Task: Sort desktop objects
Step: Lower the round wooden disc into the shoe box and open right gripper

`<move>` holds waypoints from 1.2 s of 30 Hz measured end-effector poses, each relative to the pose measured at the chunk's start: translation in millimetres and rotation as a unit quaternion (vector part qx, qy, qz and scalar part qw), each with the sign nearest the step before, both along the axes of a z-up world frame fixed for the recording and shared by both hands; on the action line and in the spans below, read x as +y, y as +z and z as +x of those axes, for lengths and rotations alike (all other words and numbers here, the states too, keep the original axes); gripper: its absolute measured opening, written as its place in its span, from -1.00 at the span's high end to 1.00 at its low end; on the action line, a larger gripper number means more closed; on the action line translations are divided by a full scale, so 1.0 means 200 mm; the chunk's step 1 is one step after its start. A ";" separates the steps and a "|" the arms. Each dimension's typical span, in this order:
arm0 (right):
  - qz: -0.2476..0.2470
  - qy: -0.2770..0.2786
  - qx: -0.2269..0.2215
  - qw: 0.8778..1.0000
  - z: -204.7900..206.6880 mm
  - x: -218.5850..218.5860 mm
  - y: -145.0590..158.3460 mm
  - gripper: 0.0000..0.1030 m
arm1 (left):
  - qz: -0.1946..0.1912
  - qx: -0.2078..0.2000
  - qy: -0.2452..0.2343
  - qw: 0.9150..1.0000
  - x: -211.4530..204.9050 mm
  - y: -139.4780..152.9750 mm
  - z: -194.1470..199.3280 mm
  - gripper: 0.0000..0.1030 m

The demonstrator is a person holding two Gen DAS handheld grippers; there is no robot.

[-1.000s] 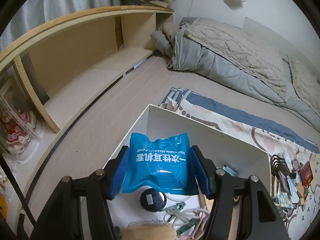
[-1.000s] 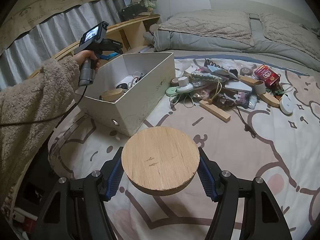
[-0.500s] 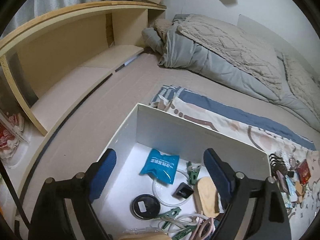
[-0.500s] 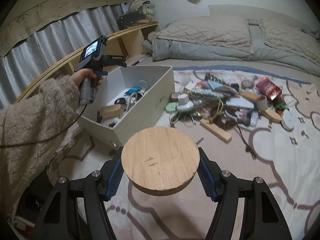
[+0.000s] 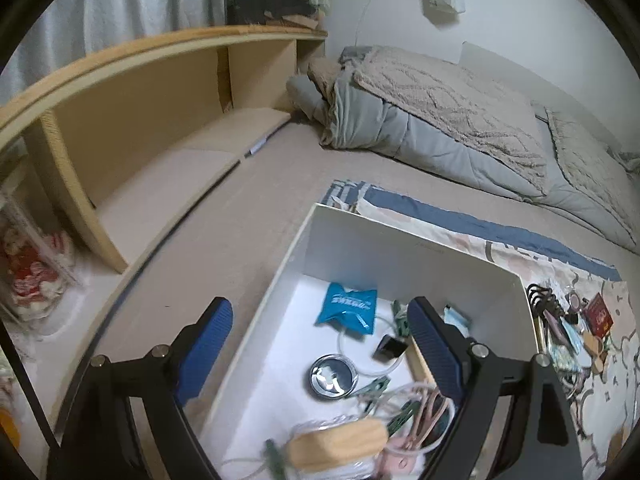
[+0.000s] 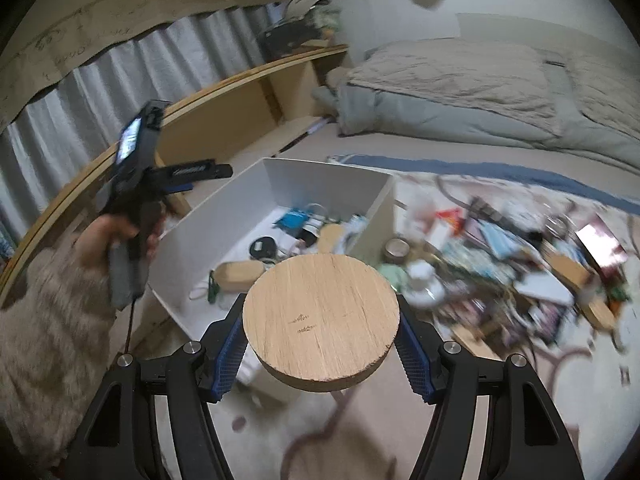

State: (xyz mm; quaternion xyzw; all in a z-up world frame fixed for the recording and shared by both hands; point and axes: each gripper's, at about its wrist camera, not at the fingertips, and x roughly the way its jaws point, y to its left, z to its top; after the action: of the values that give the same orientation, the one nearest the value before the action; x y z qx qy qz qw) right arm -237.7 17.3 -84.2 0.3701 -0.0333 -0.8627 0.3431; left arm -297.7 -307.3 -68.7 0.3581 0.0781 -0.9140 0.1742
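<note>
Sorting is partway through. White box on the bed already has things in it: blue packet flat on the box floor near the far wall, round dark tin, green clips, loops of clear tube, a pale wooden piece at the near end

Left gripper hovers over the box's near-left edge, jaws wide apart, nothing between them; they have just been opening, and the packet now lies loose below. I judge that drop as finished

Right gripper is clamped on a round wooden disc, blue pads pressing its left and right edges, disc face up. It hangs in the air in front of the box's near corner, not yet over the opening. Judged next: carry it above the box and let go

Still to do: a big mixed pile on the patterned cover to the right of the box — red packet, wooden sticks, cords, small round items, much of it blurred. Most of the sorting looks to be left

A person's sleeve and hand hold the left tool beside the box
</note>
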 end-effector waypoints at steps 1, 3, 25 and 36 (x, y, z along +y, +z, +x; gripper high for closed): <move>0.002 0.006 -0.001 1.000 -0.03 -0.04 0.01 -0.33 | -0.003 0.006 -0.002 1.000 0.00 0.01 0.04 -0.74; 0.010 0.021 -0.004 1.000 -0.08 -0.13 0.02 -0.33 | 0.000 0.015 -0.009 1.000 0.00 0.03 0.10 -0.74; 0.045 0.037 -0.099 0.993 -0.63 -0.96 -0.12 -0.32 | -0.034 0.084 -0.021 0.996 0.02 0.09 0.56 -0.90; -0.010 0.000 -0.125 0.992 -0.75 -0.92 -0.17 -1.00 | -0.037 0.067 -0.016 0.997 0.01 0.04 0.54 -0.90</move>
State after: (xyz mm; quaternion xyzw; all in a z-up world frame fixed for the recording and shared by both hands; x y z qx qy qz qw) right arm -387.1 -167.1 -118.0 0.4712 -0.0845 -0.8094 0.3401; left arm -189.8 -305.0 -60.2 0.2908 0.0504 -0.9407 0.1673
